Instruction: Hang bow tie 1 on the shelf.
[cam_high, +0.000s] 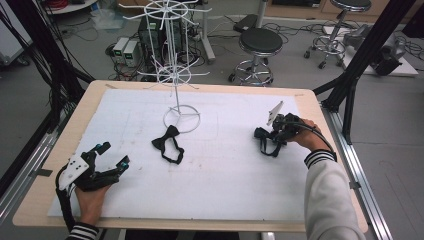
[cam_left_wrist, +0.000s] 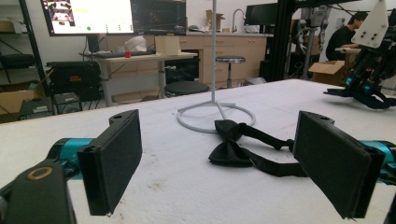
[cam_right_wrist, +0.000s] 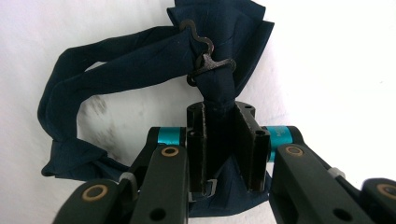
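White foam covers the wooden bench (cam_high: 50, 165); a white wire rack (cam_high: 176, 60) stands at twelve o'clock, a black bow tie (cam_high: 168, 144) beside it. Left tongs (cam_high: 113, 154) spread; right tongs (cam_high: 263, 135) pinching a navy bow tie (cam_right_wrist: 140, 60).

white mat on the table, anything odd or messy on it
Nothing is damaged or spilled. The white mat carries faint grey smudges, clearest in the right gripper view inside the strap loop of the navy bow tie. A black bow tie lies loose beside the base ring of the bare wire rack, strap trailing, not hung.
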